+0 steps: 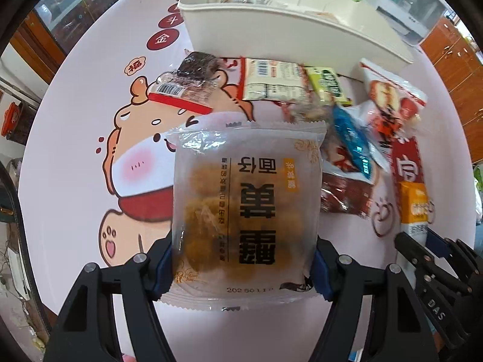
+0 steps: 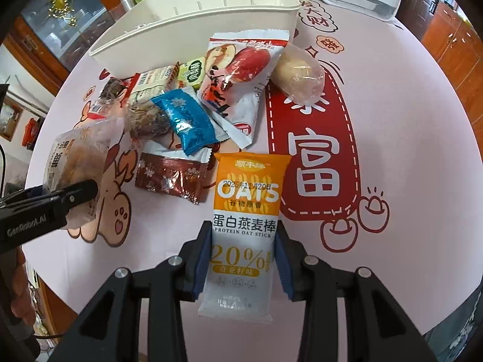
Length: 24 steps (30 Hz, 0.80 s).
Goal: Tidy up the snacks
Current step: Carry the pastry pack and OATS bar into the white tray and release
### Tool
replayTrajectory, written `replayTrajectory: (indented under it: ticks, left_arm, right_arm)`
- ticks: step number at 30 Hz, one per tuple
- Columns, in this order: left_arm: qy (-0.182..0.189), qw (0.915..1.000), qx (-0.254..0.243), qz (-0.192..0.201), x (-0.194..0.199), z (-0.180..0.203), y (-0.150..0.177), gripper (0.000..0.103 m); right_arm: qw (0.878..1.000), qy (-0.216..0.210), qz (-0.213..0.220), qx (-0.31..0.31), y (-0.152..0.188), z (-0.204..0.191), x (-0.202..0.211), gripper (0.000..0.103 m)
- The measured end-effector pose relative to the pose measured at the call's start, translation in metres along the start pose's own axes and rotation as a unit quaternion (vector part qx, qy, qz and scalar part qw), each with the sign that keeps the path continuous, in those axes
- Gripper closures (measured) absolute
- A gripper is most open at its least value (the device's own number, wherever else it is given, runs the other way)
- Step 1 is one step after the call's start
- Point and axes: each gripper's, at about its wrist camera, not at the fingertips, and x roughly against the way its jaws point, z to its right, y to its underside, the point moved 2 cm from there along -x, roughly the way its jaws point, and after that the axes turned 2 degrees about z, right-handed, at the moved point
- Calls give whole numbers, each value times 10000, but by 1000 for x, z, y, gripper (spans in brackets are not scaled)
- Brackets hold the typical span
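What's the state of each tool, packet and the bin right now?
left tool: shut on translucent pastry packet
right tool: shut on oat stick
white bin: upright, open-topped
blue wrapper: sealed, lying on pile
apple packet: sealed, lying flat

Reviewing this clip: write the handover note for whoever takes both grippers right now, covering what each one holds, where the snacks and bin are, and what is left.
Left gripper: jaws shut on the clear pastry packet, held above the table.
Right gripper: jaws shut on the orange oat bar.
White bin stands at the far side of the pink tablecloth; a few items show inside in the left view, its contents hard to tell.
Left loose in front of the bin: blue wrapper, brown snowflake packet, apple-picture packet, wrapped bun, and others behind.
To do: bin both held packets, then the pile.
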Motion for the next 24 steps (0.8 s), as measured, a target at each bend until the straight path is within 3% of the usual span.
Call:
replayTrajectory:
  ticks: [5, 13, 24]
  left_arm:
    - [58, 9996, -71, 256, 30, 16, 6, 32]
    - [75, 9957, -300, 870, 83, 38, -14, 32]
    - [-249, 9731, -795, 2150, 181, 53, -86, 31]
  right_arm:
    - [9998, -61, 93, 166, -2, -7, 7, 64]
    - [9985, -219, 393, 317, -24, -7, 34, 64]
    - [9820, -208, 1793, 562, -113, -10, 137, 63]
